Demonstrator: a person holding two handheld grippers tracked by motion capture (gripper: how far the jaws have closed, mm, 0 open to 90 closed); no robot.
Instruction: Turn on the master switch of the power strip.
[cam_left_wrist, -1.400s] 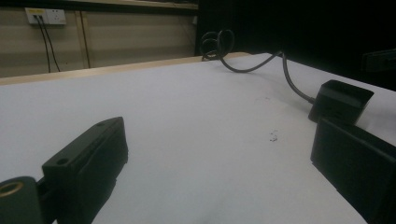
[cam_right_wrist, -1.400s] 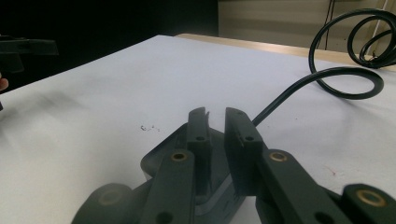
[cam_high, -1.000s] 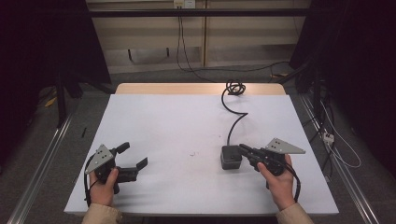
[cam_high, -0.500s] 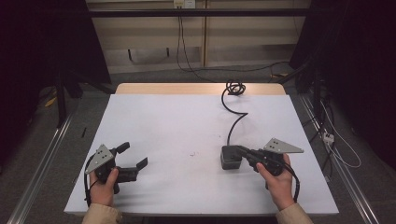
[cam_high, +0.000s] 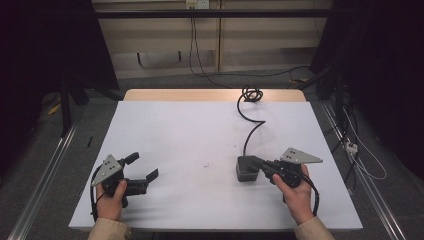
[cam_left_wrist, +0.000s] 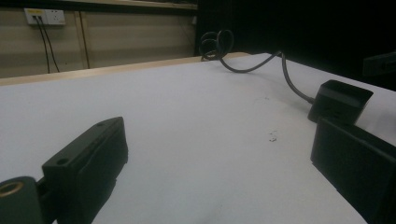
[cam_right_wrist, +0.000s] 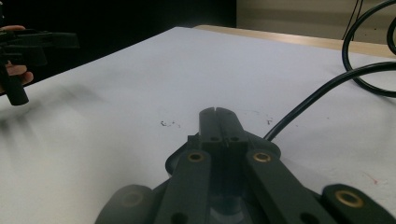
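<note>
Rightward slid the right claw (cam_high: 259, 163) (jaws together) over the power adapter (cam_high: 246, 169).

Dim room, table lit overhead, near jaws blurred

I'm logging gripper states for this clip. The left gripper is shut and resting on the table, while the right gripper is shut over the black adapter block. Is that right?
Not quite. The left gripper is open: the left gripper view shows its jaws wide apart with bare table between them. The rest holds: the right gripper is shut over the black adapter block.
</note>
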